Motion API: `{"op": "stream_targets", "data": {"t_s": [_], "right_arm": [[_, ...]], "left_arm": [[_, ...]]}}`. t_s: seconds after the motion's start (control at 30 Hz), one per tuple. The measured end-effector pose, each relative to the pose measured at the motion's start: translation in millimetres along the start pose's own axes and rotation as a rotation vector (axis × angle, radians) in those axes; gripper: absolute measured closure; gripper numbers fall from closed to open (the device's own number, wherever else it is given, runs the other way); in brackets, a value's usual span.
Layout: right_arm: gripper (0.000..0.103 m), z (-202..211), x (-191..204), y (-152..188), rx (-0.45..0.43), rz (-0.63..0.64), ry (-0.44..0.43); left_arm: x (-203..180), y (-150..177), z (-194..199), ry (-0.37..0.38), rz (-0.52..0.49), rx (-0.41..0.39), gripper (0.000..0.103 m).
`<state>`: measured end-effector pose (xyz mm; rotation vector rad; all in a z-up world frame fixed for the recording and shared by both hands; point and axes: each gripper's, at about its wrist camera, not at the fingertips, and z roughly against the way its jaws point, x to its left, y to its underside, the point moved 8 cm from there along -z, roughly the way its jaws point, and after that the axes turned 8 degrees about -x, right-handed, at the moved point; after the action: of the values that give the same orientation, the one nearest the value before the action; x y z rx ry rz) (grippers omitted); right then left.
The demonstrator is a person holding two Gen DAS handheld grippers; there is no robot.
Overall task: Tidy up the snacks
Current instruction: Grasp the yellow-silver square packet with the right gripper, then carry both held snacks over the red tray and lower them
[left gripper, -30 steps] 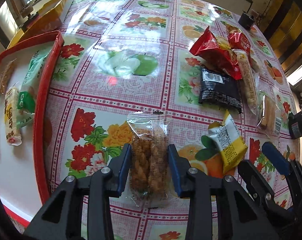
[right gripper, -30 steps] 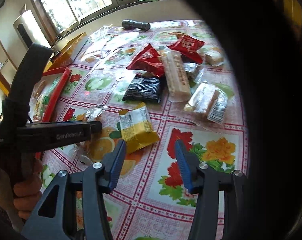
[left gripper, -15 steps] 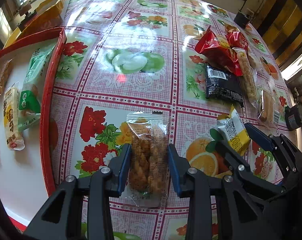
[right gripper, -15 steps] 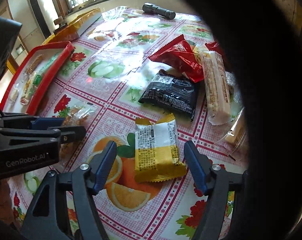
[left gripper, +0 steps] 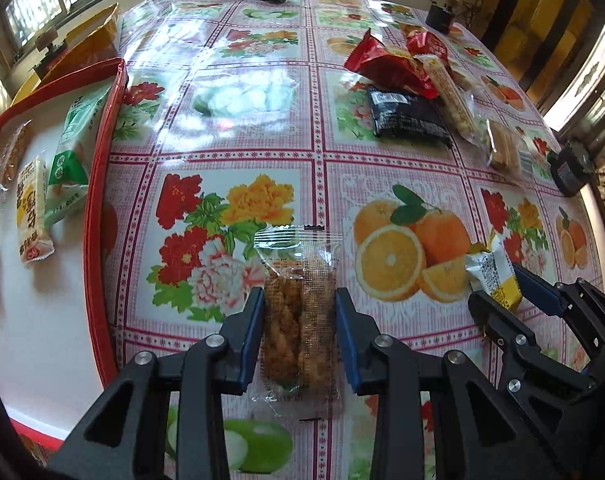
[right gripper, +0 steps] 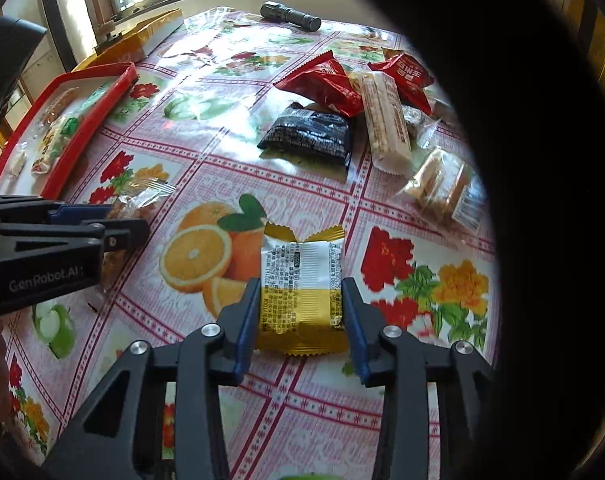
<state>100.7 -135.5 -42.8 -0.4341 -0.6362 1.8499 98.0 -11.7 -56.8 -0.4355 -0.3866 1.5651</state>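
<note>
We log left gripper (left gripper: 298, 320) clamped on clear packet of fried twists (left gripper: 298, 320), packet on floral tablecloth (left gripper: 262, 120) beside red tray (left gripper: 102, 184). Right gripper (right gripper: 300, 312) jaws just closing; we see pads against sides of yellow snack packet (right gripper: 300, 296), gripping it over orange print. Loose snacks near: black packet (right gripper: 308, 136), red packet (right gripper: 322, 84).
</note>
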Motion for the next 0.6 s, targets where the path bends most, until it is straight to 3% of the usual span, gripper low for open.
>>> {"op": "stream_targets", "data": {"t_s": [0.33,0.6], "right_arm": [[0.063,50.6,8.6,51.2,-0.030,-0.052,0.036],[0.062,74.5,18.2,64.8,-0.072,-0.078,0.043]], "left_arm": [[-17.6,59.8,34.7,0.079,-0.082,-0.026,0.069],[-23.1,77.4,47.5,0.093,-0.119,-0.068,0.069]]}}
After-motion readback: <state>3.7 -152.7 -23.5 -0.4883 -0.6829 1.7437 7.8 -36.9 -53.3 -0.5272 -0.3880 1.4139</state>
